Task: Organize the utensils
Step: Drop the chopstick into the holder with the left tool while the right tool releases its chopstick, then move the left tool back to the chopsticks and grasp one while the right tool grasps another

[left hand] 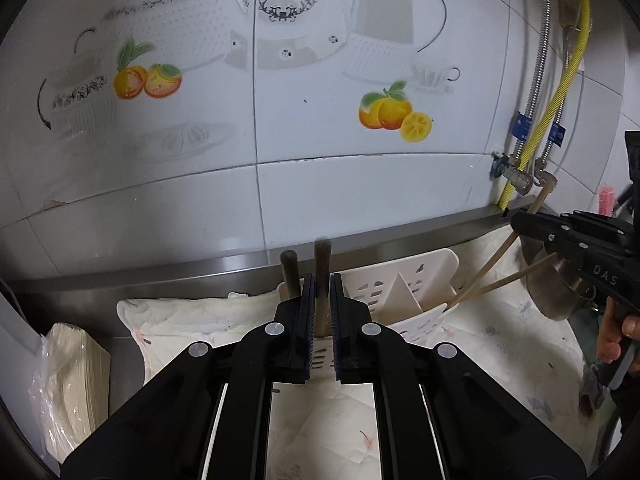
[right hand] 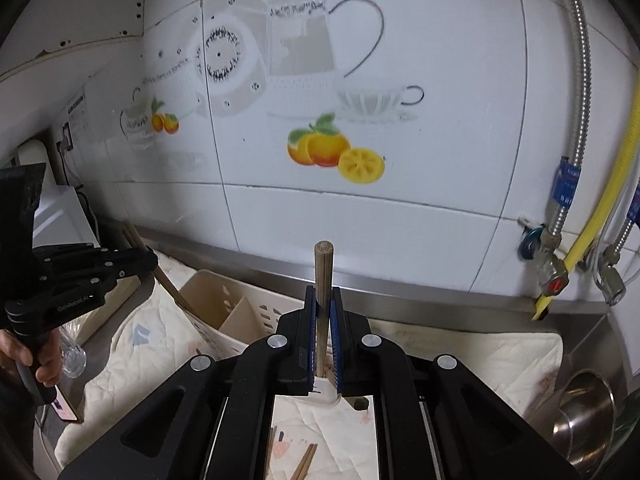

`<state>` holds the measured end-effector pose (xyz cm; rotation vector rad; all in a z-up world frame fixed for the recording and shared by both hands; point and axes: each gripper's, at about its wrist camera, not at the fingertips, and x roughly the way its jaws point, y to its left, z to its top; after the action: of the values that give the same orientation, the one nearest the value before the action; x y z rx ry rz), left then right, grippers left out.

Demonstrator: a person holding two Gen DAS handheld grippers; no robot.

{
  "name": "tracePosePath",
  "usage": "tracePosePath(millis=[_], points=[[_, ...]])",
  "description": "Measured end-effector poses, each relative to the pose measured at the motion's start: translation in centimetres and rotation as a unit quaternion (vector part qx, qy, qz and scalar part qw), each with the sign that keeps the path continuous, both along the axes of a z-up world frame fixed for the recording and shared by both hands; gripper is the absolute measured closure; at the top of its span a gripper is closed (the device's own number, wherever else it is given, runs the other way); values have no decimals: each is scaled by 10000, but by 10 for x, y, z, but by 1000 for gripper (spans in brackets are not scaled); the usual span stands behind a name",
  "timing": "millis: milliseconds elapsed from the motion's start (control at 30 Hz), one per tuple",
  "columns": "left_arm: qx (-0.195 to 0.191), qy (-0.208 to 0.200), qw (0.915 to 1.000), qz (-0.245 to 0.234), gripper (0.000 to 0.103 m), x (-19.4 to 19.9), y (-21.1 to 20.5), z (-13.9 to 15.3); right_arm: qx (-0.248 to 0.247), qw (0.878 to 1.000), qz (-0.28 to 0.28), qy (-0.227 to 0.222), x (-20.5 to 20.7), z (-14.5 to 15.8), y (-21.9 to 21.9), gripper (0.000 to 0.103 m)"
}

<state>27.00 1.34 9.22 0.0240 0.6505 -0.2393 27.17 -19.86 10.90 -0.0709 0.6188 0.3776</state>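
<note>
1. Left hand-held gripper (left hand: 320, 320): jaws clamped on dark wooden chopsticks (left hand: 322, 276). Two stick ends rise above the pads; one shows plainly between them, the other stands just left of the left pad, and whether it is pinched cannot be told.

2. Right hand-held gripper (right hand: 323, 336): jaws together on a single wooden chopstick (right hand: 323, 272), upright in this view, its round end well above the pads. In the left wrist view two pale sticks slant from this gripper down toward the holder.

3. Utensil holder (left hand: 400, 292): cream plastic, slotted walls, a divider making compartments. It lies tilted on a pale quilted cloth (left hand: 180, 320) spread over the steel counter (left hand: 160, 276), close under the tiled wall.

4. Key relation: the holder's mouth lies directly ahead of and below both grippers. The left one's sticks stand over its left end; the lower ends of the right one's sticks reach its right rim.

5. Judgement: both are about equally near. Each stick's long axis runs steeply downward, so insertion likely needs only lowering along that axis.

6. Loose chopsticks (right hand: 304, 464): on the cloth beneath the right gripper, not yet gathered.
</note>
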Motion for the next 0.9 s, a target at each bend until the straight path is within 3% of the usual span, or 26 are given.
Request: tracePosePath(millis=[33, 133, 267, 500, 800, 900], points=[[5, -14, 10000, -11, 95, -1, -1, 0, 4, 10000, -5, -2, 0, -1, 0, 95], [3, -100, 9999, 16, 74, -7, -1, 5, 39, 10000, -24, -60, -4, 3, -2, 93], [-11, -280, 9996, -3, 69, -21, -2, 15, 114, 9995, -67, -273, -18, 15, -9, 76], [-71, -475, 9988, 44, 62, -63, -1, 18, 259, 9981, -44, -556, -63, 27, -22, 63], [-59, -347, 9993, 152, 52, -121, -4, -21, 96, 9988, 54, -477, -131, -13, -23, 47], [-24, -261, 9994, 214, 46, -137, -4, -38, -59, 9992, 8, -385, -152, -36, -21, 37]])
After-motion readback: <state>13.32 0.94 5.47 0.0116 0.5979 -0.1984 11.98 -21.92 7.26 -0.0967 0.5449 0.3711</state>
